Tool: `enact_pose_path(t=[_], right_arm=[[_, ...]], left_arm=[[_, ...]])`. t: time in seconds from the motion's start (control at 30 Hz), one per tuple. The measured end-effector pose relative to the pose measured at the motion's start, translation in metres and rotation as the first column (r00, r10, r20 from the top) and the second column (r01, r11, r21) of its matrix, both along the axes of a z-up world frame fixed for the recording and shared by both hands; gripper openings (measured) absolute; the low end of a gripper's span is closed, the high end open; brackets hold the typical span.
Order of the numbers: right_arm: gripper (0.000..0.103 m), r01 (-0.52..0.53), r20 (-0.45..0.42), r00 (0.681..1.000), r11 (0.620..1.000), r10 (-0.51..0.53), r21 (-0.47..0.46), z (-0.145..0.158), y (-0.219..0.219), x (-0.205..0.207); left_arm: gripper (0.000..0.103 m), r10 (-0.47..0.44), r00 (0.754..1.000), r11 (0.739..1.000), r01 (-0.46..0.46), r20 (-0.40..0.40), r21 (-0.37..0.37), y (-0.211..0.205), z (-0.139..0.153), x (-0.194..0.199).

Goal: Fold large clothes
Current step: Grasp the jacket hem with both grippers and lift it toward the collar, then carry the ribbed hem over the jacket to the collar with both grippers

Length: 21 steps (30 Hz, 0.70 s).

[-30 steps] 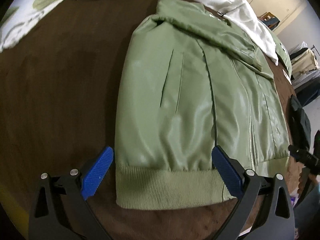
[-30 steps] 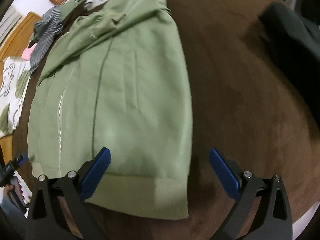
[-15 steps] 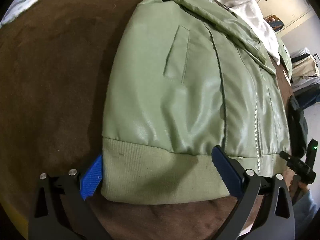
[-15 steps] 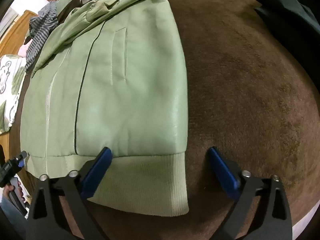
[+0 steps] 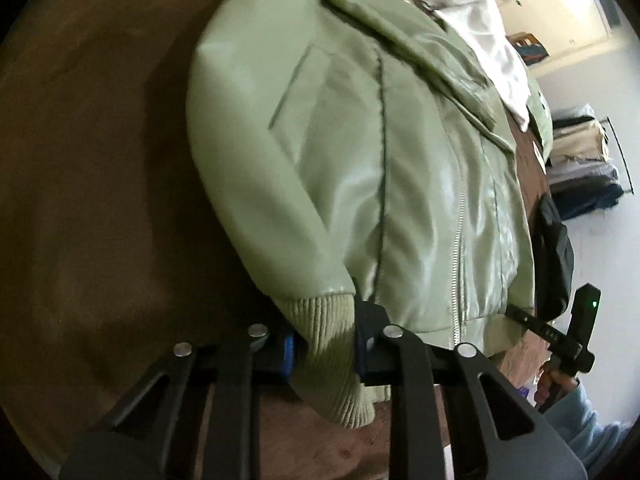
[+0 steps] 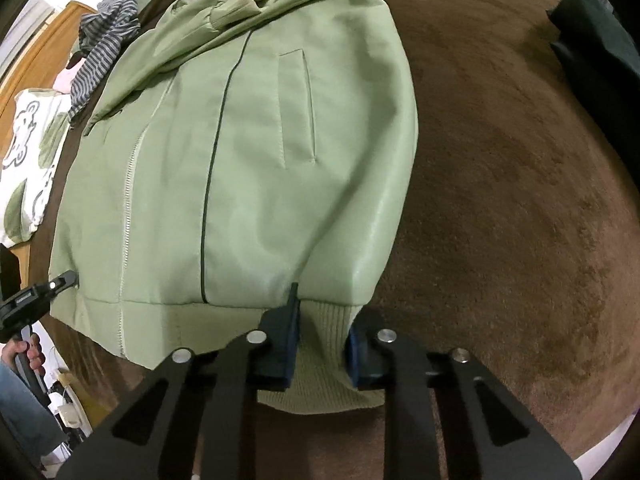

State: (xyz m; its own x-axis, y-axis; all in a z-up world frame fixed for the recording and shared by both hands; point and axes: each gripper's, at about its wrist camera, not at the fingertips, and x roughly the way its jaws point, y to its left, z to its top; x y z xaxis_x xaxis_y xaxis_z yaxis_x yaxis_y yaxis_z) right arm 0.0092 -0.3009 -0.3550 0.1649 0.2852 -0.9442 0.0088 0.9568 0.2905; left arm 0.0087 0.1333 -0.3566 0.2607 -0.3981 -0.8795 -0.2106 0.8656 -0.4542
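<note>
A broad surface under a brown plush cover [image 6: 500,168] fills both views; whether it is a bed or a table I cannot tell, with a pale wall and racks of stored clothes behind. Spread over its middle lies the task's thing, a large pale-green, glossy, leather-look bomber jacket [image 5: 360,168], front up and zipped, collar at the far end and ribbed knit hem [image 6: 320,360] at the near edge. Around it sit a white garment [image 5: 480,32] past the collar, a striped grey garment [image 6: 104,40], a white cloth with green prints [image 6: 28,152] and a dark bundle [image 6: 592,40], all clear of the jacket's body.

By my reading, the step in hand is the grasp that begins a fold: both bottom corners are taken and the hem bunches there. The next move calls for lifting the two corners together and carrying them toward the collar at an even pace, so the slick shell does not slide or skew.

The left tongs [image 5: 324,346] have narrowed and pinch the hem's ribbing at the left corner. The right tongs [image 6: 320,344] are closing, and their blue pads [image 6: 290,340] already squeeze the ribbing at the right corner.
</note>
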Motion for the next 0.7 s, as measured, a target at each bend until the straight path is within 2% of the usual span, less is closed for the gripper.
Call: enact_pose_path(t=[0.2,0.43,0.53,0.7], right_arm=[[0.016,0.033,-0.001,0.999,0.999,-0.033,0.033,0.008,-0.005,-0.001],[0.015,0.066,0.061,0.996,0.997,-0.068,0.047,0.042,-0.009,0.0],[0.015,0.067,0.1,0.992,0.996,-0.073,0.053,0.063,-0.007,0.007],[0.014,0.085,0.184,0.978,0.994,-0.096,0.069,0.104,-0.009,0.027]], left_arm=[[0.019,-0.024,1.0,0.996,0.022,0.017,0.087,-0.006,0.007,-0.001],[0.019,0.063,0.996,0.997,-0.066,0.059,0.049,0.007,0.035,0.001],[0.019,0.09,0.99,0.995,-0.094,0.11,0.03,0.008,0.056,0.007],[0.019,0.105,0.971,0.992,-0.117,0.217,0.044,0.005,0.098,0.03]])
